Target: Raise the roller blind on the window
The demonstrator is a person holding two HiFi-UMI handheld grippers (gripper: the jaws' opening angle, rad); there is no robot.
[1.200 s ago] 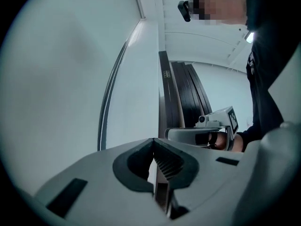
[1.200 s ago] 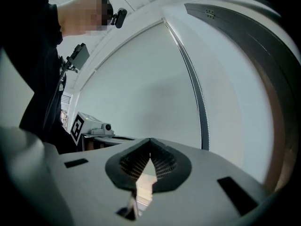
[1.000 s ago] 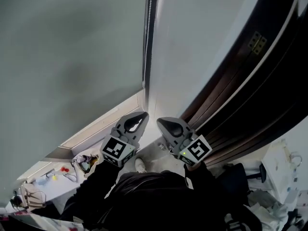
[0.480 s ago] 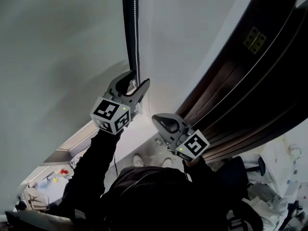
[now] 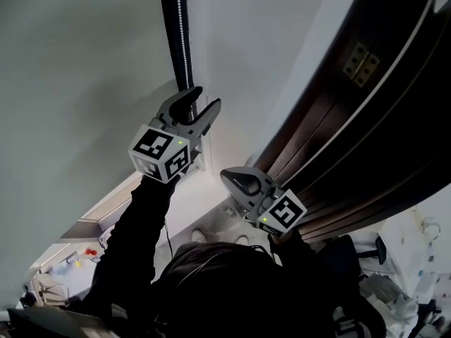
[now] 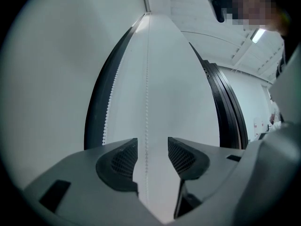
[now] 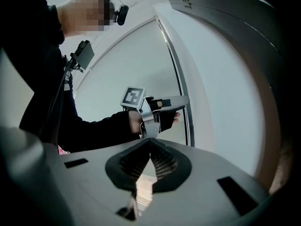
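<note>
"Your left gripper [image 5: 204,98] has climbed from lower centre to mid-frame, up along the white beaded pull chain [image 5: 184,41], and its jaws have swung apart. Which step is this?"

"You're resetting between pulls, I'd judge. One chain strand runs between those open jaws, unpinched. The pale grey roller blind [image 5: 84,83] fills the frame's left. Your right gripper [image 5: 232,178], lower centre, has its jaws pressed together, with nothing visible between them. Next, clamp your left on the chain, then draw down steadily."

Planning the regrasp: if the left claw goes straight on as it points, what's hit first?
Likely the bead chain: it hangs between the jaws of the left claw, which have just been opening, and is not pinched. Behind it is the white wall; depth unclear.
</note>
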